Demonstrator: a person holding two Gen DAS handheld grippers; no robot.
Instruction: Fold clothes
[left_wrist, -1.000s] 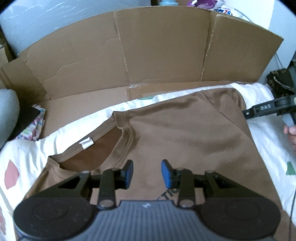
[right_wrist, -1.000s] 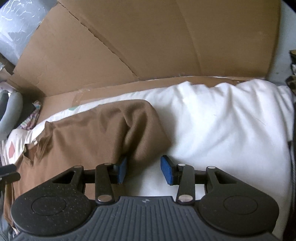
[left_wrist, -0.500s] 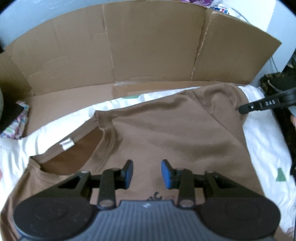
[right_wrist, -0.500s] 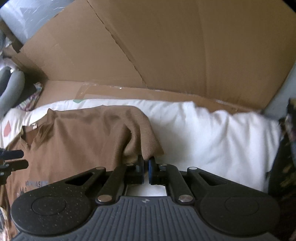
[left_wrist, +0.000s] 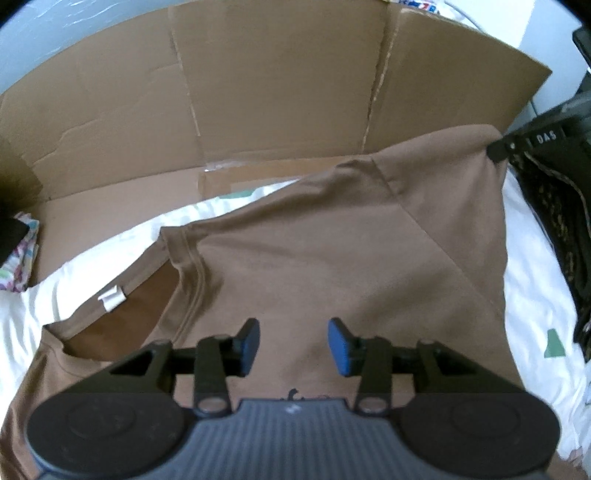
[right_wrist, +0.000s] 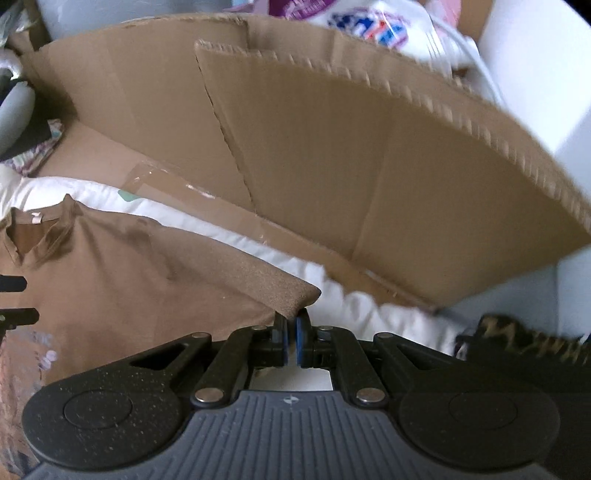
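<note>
Brown T-shirt (left_wrist: 332, 266) lies front-up on white bedding (left_wrist: 524, 266), just before cardboard backdrop (left_wrist: 280, 85). Your right gripper (right_wrist: 291, 332) pinches sleeve (right_wrist: 258, 280) hem, jaws clamped tight, fabric lifted clear of bedding and drawn taut from shoulder. Your left gripper (left_wrist: 293, 345) hovers over shirt's chest, below neckline with white label (left_wrist: 112, 297); jaws opening, part-spread, nothing between blue pads (left_wrist: 340, 347). Patterned dark fabric (left_wrist: 554, 221) lies beside shirt's sleeve side.

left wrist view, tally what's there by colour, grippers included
Brown: 2, the brown cotton t-shirt and the brown corrugated cardboard sheet
White: 1, the white bed sheet
Black with blue pads: 2, the left gripper, opening over the shirt, and the right gripper, pinching the sleeve
Total: 5
</note>
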